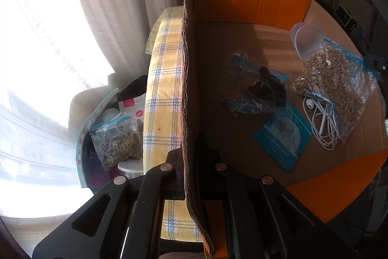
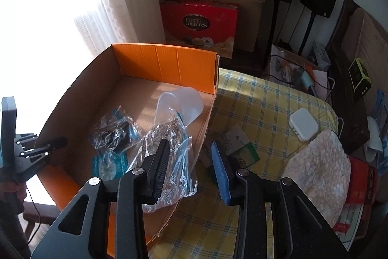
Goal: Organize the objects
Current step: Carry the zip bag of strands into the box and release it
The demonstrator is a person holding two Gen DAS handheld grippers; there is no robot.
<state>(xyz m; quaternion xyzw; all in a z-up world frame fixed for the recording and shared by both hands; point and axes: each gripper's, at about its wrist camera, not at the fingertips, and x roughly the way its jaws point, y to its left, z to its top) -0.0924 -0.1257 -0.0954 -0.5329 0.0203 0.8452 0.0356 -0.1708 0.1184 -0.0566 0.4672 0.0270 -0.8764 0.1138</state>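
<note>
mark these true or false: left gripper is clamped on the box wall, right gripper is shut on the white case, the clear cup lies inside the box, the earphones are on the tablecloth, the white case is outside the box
1. The left gripper is clamped on the cardboard box wall. True.
2. The right gripper is shut on the white case. False: its jaws stand open, with nothing pressed between them.
3. The clear cup lies inside the box. True.
4. The earphones are on the tablecloth. False: they lie on the box floor.
5. The white case is outside the box. True, on the tablecloth.
</note>
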